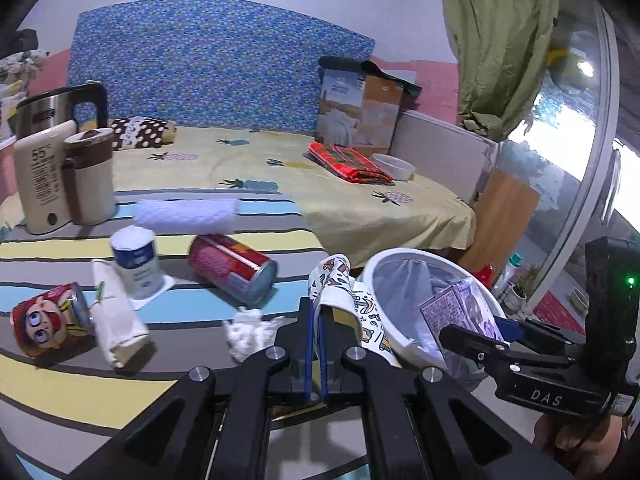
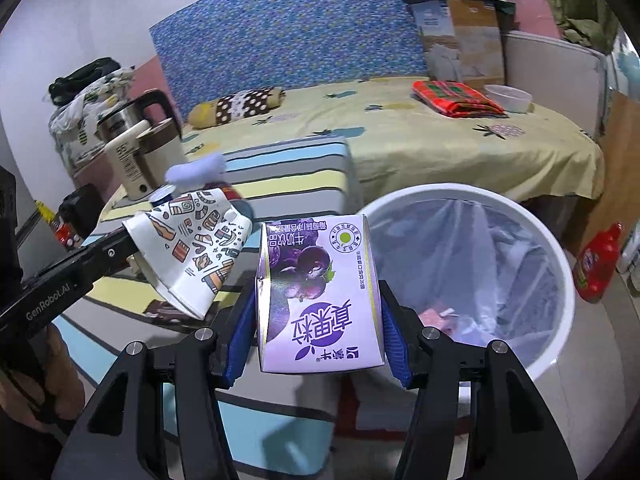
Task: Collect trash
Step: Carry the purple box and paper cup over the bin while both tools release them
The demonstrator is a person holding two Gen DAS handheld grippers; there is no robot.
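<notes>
My left gripper (image 1: 316,344) is shut on the rim of a crushed patterned paper cup (image 1: 344,300), held near the table's right edge; the same cup (image 2: 192,252) shows at the left of the right wrist view. My right gripper (image 2: 316,332) is shut on a purple milk carton (image 2: 320,292), held just left of the white bin (image 2: 560,272). In the left wrist view that carton (image 1: 460,312) hangs over the bin's rim (image 1: 384,268). On the striped table lie a red can (image 1: 232,272), a cartoon can (image 1: 48,320), a white yoghurt cup (image 1: 136,264), a paper bag (image 1: 118,320) and a tissue wad (image 1: 248,332).
A cream blender (image 1: 64,176) and a steel kettle (image 1: 60,108) stand at the table's back left, a white rolled cloth (image 1: 184,212) behind the cans. The bed (image 1: 360,192) with a red cloth and white bowl lies beyond. A red bottle (image 2: 596,260) stands right of the lined bin.
</notes>
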